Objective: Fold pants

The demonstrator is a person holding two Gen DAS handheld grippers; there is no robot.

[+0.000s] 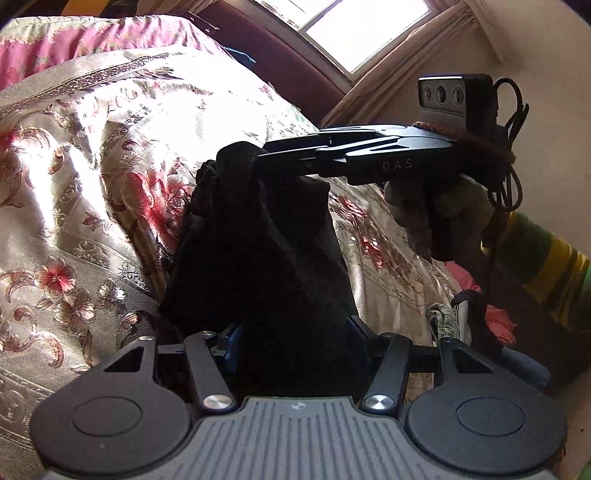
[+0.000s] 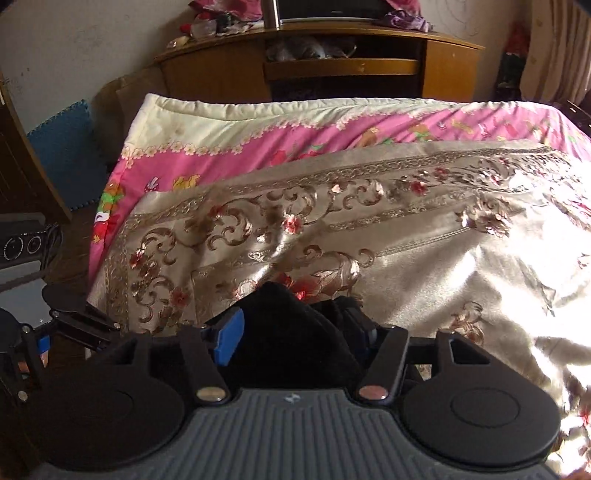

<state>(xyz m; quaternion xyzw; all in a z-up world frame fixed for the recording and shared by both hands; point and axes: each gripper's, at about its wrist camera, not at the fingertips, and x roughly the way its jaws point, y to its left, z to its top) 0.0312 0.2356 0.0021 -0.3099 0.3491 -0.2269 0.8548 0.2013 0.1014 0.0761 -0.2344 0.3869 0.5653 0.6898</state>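
The black pants (image 1: 258,258) are bunched into a dark bundle above a floral satin bedspread (image 1: 92,184). My left gripper (image 1: 293,332) is shut on the lower end of the bundle, and cloth fills the gap between its fingers. From the right, my right gripper (image 1: 258,157) comes in sideways, held by a gloved hand (image 1: 417,218), and pinches the top of the bundle. In the right wrist view the pants (image 2: 288,314) sit between the fingers of the right gripper (image 2: 297,338), against its blue pad (image 2: 231,339). The left gripper (image 2: 85,325) shows at the left edge.
The bedspread (image 2: 369,240) lies over a pink quilt (image 2: 258,144) on the bed. A wooden cabinet (image 2: 332,66) stands past the bed's far end. Loose coloured clothes (image 1: 498,317) lie by the bed's right side, under a striped sleeve (image 1: 535,258). Strong window light (image 1: 362,26) washes out parts of the spread.
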